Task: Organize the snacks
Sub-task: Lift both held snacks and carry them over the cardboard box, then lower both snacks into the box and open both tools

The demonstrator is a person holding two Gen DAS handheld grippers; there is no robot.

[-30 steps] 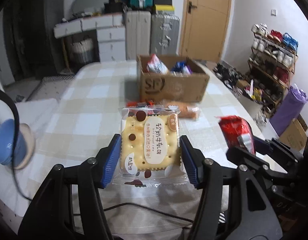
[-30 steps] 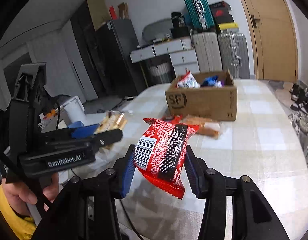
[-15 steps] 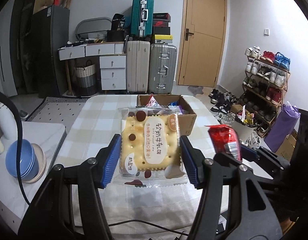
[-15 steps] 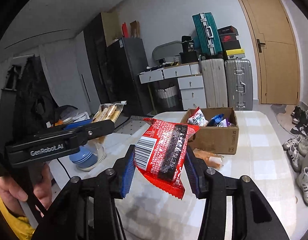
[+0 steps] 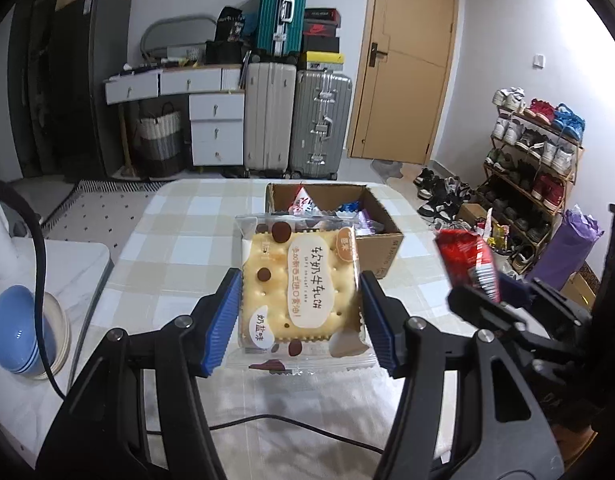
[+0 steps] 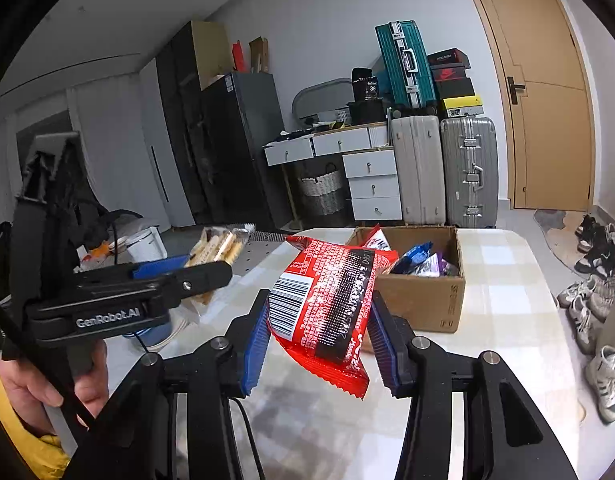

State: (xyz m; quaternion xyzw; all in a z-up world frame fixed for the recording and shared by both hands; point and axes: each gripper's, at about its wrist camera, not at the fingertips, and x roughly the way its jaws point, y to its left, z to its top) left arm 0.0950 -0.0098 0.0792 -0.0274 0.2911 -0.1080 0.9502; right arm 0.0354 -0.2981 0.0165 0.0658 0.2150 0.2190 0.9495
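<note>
1. Your left gripper is clamped on the cracker packet, held flat and raised above the table, on your side of the cardboard box. Keep that squeeze even so the crackers don't snap.
2. Your right gripper pinches the red snack bag, tilted, its lower corner hanging free, also short of the box. Hold it level.
3. Beyond both, the box sits open with packets already inside. Bring one gripper over its rim at a time, I'd suggest, so the two don't collide.
4. Let go only once each snack is well inside the box walls.
</note>
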